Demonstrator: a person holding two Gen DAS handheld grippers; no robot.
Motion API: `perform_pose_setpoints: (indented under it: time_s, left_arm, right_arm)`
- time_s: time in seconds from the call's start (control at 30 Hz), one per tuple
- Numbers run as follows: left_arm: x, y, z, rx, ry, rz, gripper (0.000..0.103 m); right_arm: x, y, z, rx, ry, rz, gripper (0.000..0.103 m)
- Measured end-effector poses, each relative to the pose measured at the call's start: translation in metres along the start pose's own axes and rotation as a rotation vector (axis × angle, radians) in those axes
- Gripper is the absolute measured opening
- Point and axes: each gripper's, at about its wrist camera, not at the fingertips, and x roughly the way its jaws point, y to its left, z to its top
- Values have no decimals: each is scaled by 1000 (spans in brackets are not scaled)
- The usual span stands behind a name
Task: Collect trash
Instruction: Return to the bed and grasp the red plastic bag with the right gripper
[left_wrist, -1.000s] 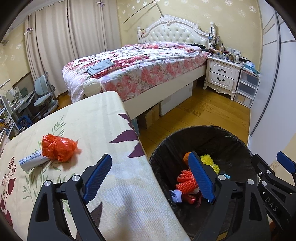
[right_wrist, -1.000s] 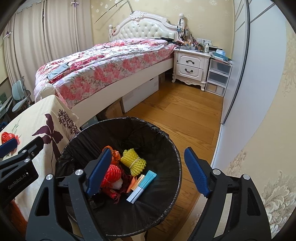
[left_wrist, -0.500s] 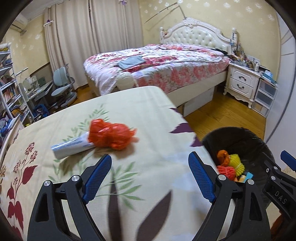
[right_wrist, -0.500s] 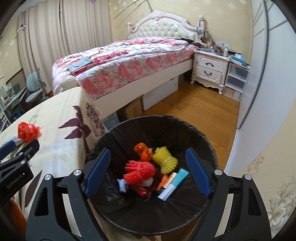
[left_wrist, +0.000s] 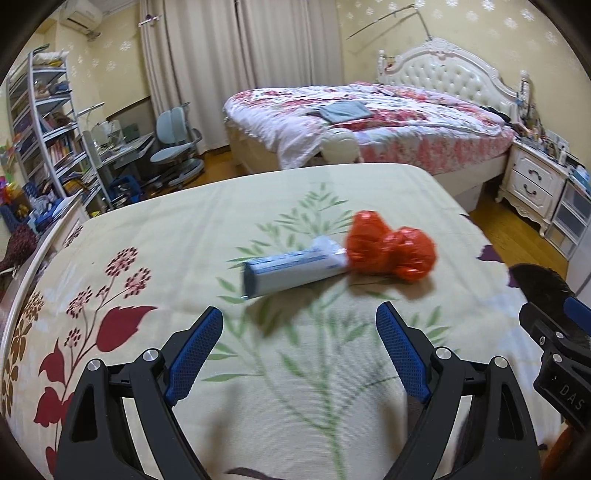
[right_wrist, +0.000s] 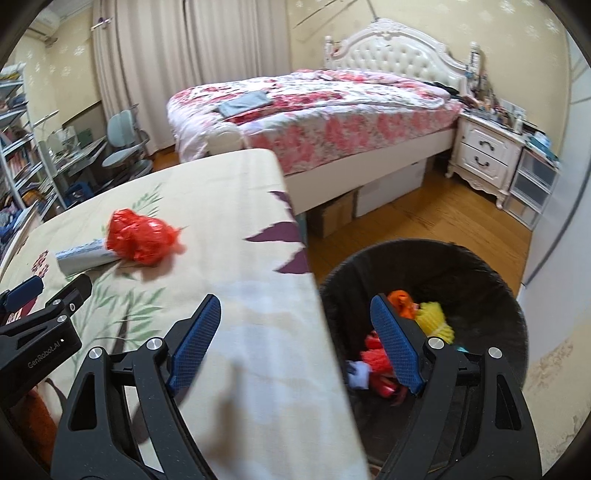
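- Left wrist view: the left gripper fills the bottom of the frame, its blue-padded jaws standing wide with nothing between them.
- Just above the jaws, at centre frame, a white and blue tube lies flat on the flowered tablecloth, its upper right end touching a crumpled red plastic bag.
- At the right edge part of the right gripper shows, with a sliver of the black-lined bin behind it.
- Right wrist view: the right gripper is also spread wide and empty, straddling the table's edge, its left jaw over the cloth and its right jaw over the bin.
- The bin sits at lower right on the wooden floor, already holding orange, yellow and red scraps.
- The tube and bag lie at left centre, well apart from this gripper; the left gripper shows at the left edge.
- Step in hand, as a judgement: reaching for the last two pieces on the table.
- The next move likely calls for the left gripper to go forward and down, straddle the tube or bag, and close on it.
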Motion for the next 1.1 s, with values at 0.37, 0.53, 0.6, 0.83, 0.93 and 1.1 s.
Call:
perform_pose_setpoints:
  time_s: [0.37, 0.53, 0.6, 0.83, 0.93, 1.1]
  left_arm:
    - [7, 55, -4, -73, 23, 50, 85]
    - [8, 73, -5, -105, 32, 64, 85]
    - [9, 80, -6, -117, 36, 68, 85]
    - [12, 92, -8, -144, 45, 50, 85]
    - [12, 91, -8, -134, 43, 45, 85]
    - [13, 92, -9, -135, 45, 43, 85]
  right_arm:
    - [12, 63, 11, -81, 20, 61, 81]
    - [20, 83, 15, -101, 28, 72, 81]
    - [24, 91, 18, -112, 31, 74, 81]
    - [42, 109, 33, -130, 45, 62, 81]
    - [48, 115, 38, -141, 54, 60, 81]
    - [58, 122, 40, -164, 84, 75, 81]
